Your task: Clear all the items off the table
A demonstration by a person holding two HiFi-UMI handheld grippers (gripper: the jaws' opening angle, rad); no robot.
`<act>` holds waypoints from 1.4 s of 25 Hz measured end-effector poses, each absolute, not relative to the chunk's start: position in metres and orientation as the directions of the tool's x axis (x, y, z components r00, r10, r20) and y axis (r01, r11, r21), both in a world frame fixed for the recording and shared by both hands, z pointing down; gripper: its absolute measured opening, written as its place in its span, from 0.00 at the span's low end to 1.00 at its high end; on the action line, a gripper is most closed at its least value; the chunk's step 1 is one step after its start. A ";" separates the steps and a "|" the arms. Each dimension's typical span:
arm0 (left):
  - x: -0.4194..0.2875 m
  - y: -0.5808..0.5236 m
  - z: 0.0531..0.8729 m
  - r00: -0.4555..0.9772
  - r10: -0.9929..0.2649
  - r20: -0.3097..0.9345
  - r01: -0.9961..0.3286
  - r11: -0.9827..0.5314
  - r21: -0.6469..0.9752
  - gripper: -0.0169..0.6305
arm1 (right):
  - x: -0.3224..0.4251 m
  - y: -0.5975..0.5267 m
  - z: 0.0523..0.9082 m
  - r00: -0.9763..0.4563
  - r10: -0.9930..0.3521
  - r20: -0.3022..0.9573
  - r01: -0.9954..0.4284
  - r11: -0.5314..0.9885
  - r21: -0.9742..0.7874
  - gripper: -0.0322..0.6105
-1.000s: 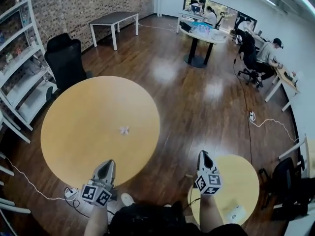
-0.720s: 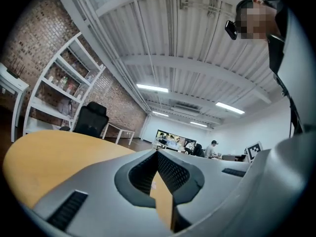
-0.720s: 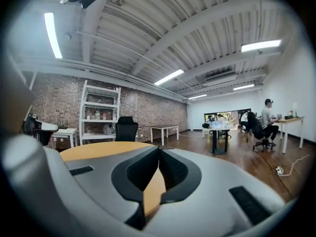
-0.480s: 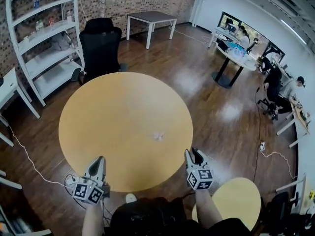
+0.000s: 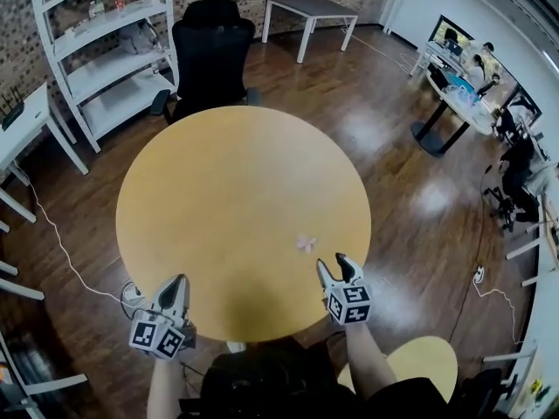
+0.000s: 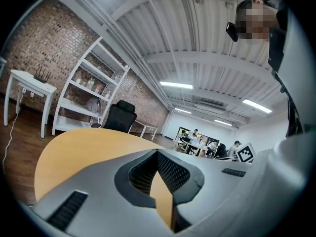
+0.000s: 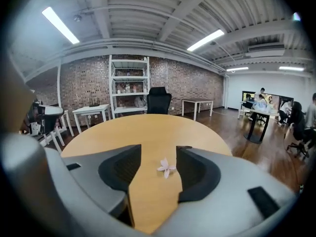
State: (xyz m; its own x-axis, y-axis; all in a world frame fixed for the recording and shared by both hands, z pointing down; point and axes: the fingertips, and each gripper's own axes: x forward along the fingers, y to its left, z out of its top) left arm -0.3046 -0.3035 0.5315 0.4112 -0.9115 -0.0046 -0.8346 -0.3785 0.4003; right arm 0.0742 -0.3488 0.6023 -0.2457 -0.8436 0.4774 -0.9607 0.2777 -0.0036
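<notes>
We see a round yellow counter (image 5: 236, 190) with one thing on it, a small pale pink flower (image 5: 306, 243), lying flat on the side of the counter near us and toward the right; the right gripper (image 5: 332, 264) hangs over the near rim of the counter, tilted downward, with its tips just short of the flower and a little to the right of it; its jaws are released and have just been opening, and in the right gripper view the flower shows through the gap between them, nearer the right jaw, touched by neither; the left gripper (image 5: 175, 286) sits at the near-left rim of the counter, well apart from the flower, pointing level across the top; its jaws are clenched at the tips with nothing between them; beyond the counter stand a black chair (image 5: 210, 37) and a white shelf (image 5: 105, 51) against the brick wall; a white cable (image 5: 61, 251) trails over the wooden floor (image 5: 410, 173) to our left.
</notes>
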 end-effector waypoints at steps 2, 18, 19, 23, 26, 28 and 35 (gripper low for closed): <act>-0.300 -0.316 0.535 0.412 -0.911 0.025 -0.840 -0.369 0.398 0.02 | 0.070 -0.365 0.614 -0.268 -0.824 0.499 -0.955 0.295 -0.027 0.39; -0.244 -0.383 0.584 0.445 -0.873 0.200 -0.841 -0.330 0.429 0.02 | 0.059 -0.443 0.743 -0.279 -0.603 0.747 -0.926 0.376 -0.042 0.26; -0.246 -0.385 0.585 0.440 -0.874 0.205 -0.842 -0.323 0.431 0.02 | 0.059 -0.442 0.746 -0.282 -0.593 0.754 -0.923 0.383 -0.044 0.26; -0.253 -0.391 0.588 0.423 -0.883 0.204 -0.844 -0.301 0.445 0.02 | 0.056 -0.442 0.751 -0.276 -0.584 0.764 -0.915 0.403 -0.023 0.08; -0.252 -0.393 0.591 0.419 -0.887 0.196 -0.837 -0.292 0.463 0.02 | 0.053 -0.447 0.748 -0.283 -0.588 0.758 -0.917 0.396 -0.036 0.05; -0.249 -0.392 0.591 0.419 -0.888 0.190 -0.831 -0.291 0.474 0.02 | 0.054 -0.447 0.743 -0.287 -0.594 0.751 -0.918 0.394 -0.039 0.05; -0.272 -0.381 0.572 0.384 -0.915 0.129 -0.837 -0.285 0.468 0.02 | 0.046 -0.454 0.702 -0.287 -0.656 0.698 -0.924 0.383 -0.020 0.05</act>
State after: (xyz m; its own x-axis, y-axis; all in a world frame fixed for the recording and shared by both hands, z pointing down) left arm -0.2724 -0.3807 0.5723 0.3836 -0.9145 0.1285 -0.8365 -0.2851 0.4679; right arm 0.0459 -0.4538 0.7021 -0.2870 -0.6561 0.6979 -0.9236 0.3828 -0.0199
